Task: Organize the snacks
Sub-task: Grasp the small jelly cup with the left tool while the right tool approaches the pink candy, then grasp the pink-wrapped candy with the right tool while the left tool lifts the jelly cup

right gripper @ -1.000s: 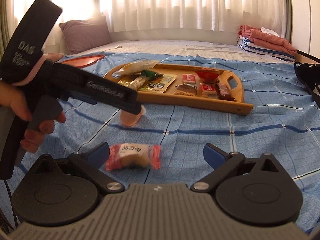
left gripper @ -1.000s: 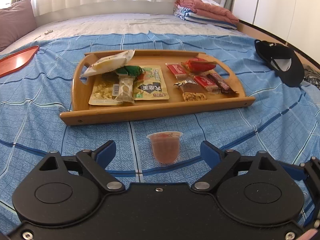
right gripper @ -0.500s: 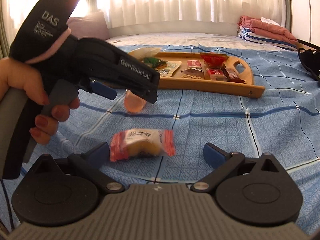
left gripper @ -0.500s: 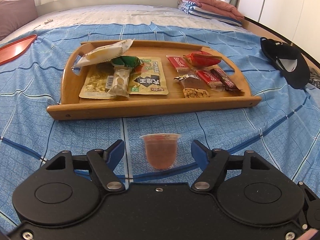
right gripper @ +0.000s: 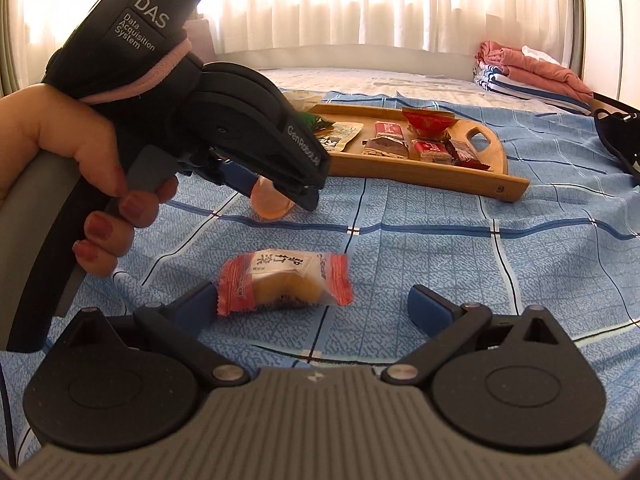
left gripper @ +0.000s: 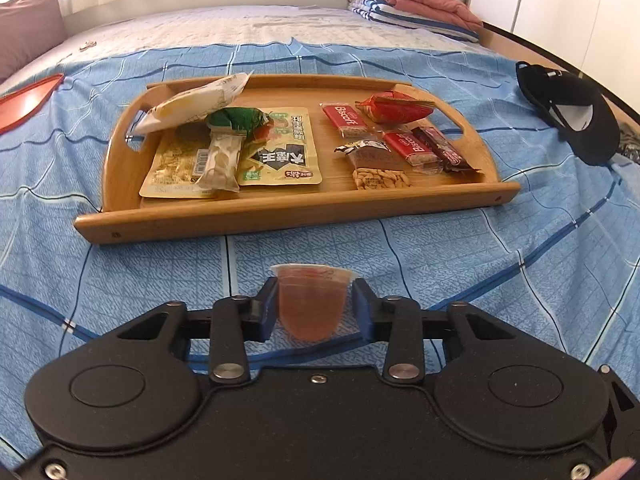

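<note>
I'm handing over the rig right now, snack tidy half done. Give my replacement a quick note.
Left gripper: jaws have just been closing on the small clear cup of pink jelly, blue pads at its sides, on the blue checked bedspread.
Right gripper: open around the orange-ended wrapped pastry, not gripped.
Done: other snacks lie in the wooden tray.
Left: both into the tray.

A wide bed (left gripper: 280, 32) fills the room, its near half under a blue checked bedspread (left gripper: 440, 248). White curtains (right gripper: 380, 0) glow with daylight behind the pale headboard (right gripper: 340, 54). A mauve pillow (left gripper: 24, 28) leans at one corner, folded blankets (left gripper: 412, 8) are stacked at the other, with white wardrobe doors (left gripper: 560, 4) beside them
</note>
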The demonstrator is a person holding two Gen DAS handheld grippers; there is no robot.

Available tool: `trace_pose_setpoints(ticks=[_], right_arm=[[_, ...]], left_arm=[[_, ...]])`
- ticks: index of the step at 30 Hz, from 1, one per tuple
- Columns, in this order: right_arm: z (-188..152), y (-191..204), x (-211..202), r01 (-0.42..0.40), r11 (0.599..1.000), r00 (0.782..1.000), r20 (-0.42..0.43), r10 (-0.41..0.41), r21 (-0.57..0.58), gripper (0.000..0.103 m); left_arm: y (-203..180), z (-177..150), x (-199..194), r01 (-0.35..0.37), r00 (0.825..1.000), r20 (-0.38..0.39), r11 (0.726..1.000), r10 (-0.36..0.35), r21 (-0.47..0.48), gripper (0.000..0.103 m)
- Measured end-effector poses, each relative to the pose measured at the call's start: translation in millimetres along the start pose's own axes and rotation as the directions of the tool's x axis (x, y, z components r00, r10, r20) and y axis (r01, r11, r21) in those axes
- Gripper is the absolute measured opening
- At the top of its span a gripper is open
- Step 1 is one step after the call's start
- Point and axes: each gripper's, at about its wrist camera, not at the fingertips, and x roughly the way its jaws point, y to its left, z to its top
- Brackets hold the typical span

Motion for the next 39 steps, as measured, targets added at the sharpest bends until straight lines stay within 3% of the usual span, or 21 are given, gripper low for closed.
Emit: trace_pose_setpoints(ticks=[12, 21, 24, 39], right_arm=[[1.9, -0.8, 0.2, -0.01, 1.0, 1.0, -0.004, 0.01, 0.009, 0.102], [10.6, -2.2, -6.0, -0.058, 0.997, 0.998, -0.003, 0.058, 0.046, 0.069], [10.3, 3.2, -9.0, -0.055, 0.998, 0.998, 0.018, 0.054, 0.044, 0.065], [25.0, -17.3, -17.1, -0.011, 0.985, 0.996, 0.086, -0.004, 0.173, 0.065]], left_arm=[[14.1, -7.3, -27.8, -0.026, 0.998, 0.05, 0.999, 0.025, 0.033, 0.033], [28.4, -17.9, -48.0, -0.062, 0.993, 0.105, 0.996, 0.055, 0.058, 0.033], [32.5, -21.5, -52.4, -0.066, 0.992, 0.113, 0.996, 0.059, 0.058, 0.033], [45.4, -27.8, -62.8, -0.068, 0.99, 0.127, 0.997, 0.062, 0.041, 0.033]])
